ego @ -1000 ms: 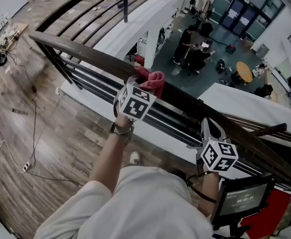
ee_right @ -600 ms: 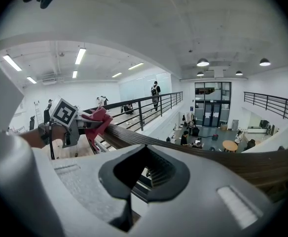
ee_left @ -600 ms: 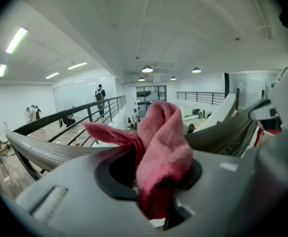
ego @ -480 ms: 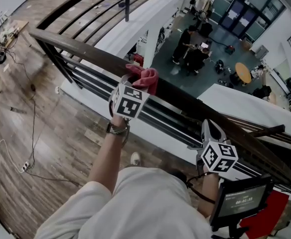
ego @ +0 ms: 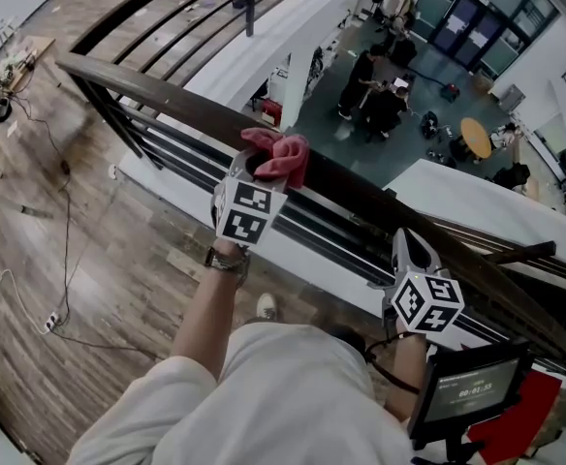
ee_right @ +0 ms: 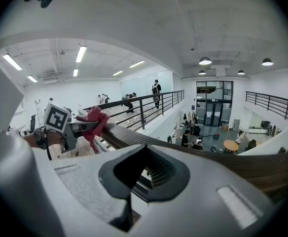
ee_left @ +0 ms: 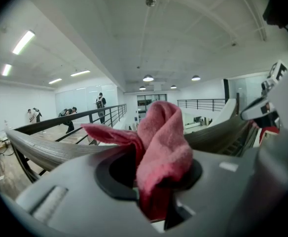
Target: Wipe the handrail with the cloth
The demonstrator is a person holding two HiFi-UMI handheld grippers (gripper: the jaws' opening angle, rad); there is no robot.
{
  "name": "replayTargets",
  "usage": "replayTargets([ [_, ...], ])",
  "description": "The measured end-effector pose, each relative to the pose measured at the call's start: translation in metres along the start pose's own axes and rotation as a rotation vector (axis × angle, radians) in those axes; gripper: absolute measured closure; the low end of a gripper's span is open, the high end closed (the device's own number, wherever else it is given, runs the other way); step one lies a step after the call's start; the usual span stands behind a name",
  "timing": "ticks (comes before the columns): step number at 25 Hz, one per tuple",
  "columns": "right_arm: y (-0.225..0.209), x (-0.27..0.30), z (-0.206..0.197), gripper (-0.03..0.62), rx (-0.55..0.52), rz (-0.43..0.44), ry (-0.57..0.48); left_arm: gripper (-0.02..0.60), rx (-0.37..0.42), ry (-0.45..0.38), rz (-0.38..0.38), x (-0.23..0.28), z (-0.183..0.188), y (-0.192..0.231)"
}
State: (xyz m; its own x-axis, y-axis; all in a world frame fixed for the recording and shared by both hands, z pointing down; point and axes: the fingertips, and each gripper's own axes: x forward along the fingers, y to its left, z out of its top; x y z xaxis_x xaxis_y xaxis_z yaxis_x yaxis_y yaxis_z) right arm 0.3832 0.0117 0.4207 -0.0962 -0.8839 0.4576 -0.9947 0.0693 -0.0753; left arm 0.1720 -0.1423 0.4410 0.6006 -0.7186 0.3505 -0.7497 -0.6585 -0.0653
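Open-plan office mezzanine: handrail overlooks a lobby with glass doors.

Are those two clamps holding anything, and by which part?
The left gripper pinches the pink cloth by its bunched middle, with its ends sticking up at the handrail. The right gripper holds nothing; its jaws are shut.

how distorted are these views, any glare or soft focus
Left gripper view: heavy fisheye, black corners; the crumpled pink cloth clamped in the left claw looks slightly soft. Right gripper view: same fisheye bows the dark wooden handrail; ceiling strip lights glow without harsh glare. Head view: even light, sharp, lines curved.
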Motion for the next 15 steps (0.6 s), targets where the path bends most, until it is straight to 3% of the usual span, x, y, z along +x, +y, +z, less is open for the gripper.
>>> replayTargets([
  [9,-0.001,0.005,0.0,0.591,0.002,-0.002,0.011,0.445,0.008,-0.082,0.036,-0.012,-0.01,0.006],
  [15,-0.005,0.002,-0.006,0.591,0.006,-0.008,0.025,0.446,0.018,-0.083,0.081,-0.021,-0.029,0.006],
])
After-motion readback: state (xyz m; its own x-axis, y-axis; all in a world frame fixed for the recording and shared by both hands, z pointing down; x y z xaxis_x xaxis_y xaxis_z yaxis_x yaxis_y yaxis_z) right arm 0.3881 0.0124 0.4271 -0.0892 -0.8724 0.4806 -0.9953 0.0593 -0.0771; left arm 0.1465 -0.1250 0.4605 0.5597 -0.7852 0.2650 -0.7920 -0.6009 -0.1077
